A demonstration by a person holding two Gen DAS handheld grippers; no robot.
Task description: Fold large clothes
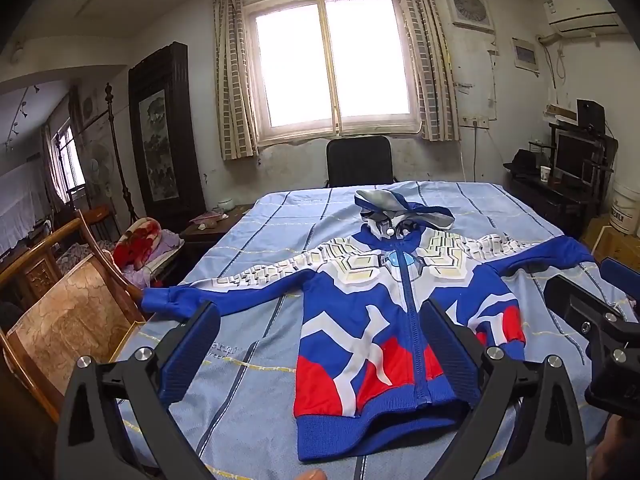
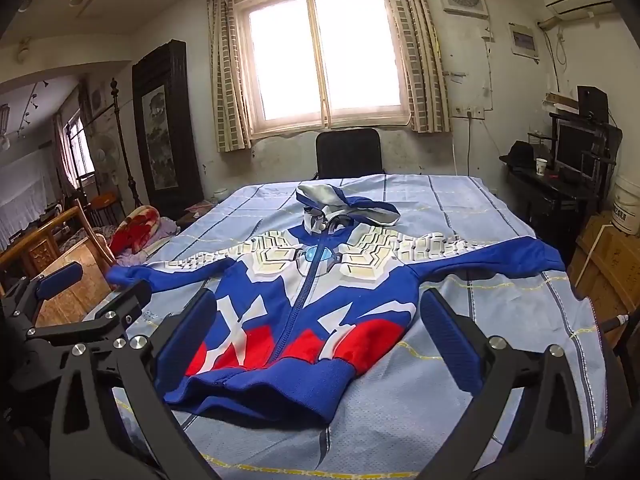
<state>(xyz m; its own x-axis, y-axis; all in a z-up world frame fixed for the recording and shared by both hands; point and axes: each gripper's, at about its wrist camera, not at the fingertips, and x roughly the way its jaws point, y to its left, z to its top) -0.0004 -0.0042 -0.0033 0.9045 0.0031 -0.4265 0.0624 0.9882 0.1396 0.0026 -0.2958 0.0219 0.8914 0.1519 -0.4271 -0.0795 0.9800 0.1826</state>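
On the worktop (image 1: 248, 248), under a striped blue cloth, the hooded jacket (image 1: 360, 320) lies flat, face up, zipped, sleeves spread left and right. Left gripper (image 1: 320, 352) and right gripper (image 2: 316, 344) hover near its hem, fingers wide apart, holding nothing. Risks: the left cuff (image 1: 160, 300) at the edge could slide off; pinching the cloth along with the jacket would drag both; the bunched hood (image 1: 400, 208) may fold lumpy.

Both wrist views looked forward and slightly down from the near edge of the tabletop (image 1: 256, 240), facing the window (image 1: 332, 60) on the far wall. The left view sat left of the jacket's (image 1: 372, 320) zip, the right view (image 2: 304, 300) right of it; both shared jacket, tabletop and window
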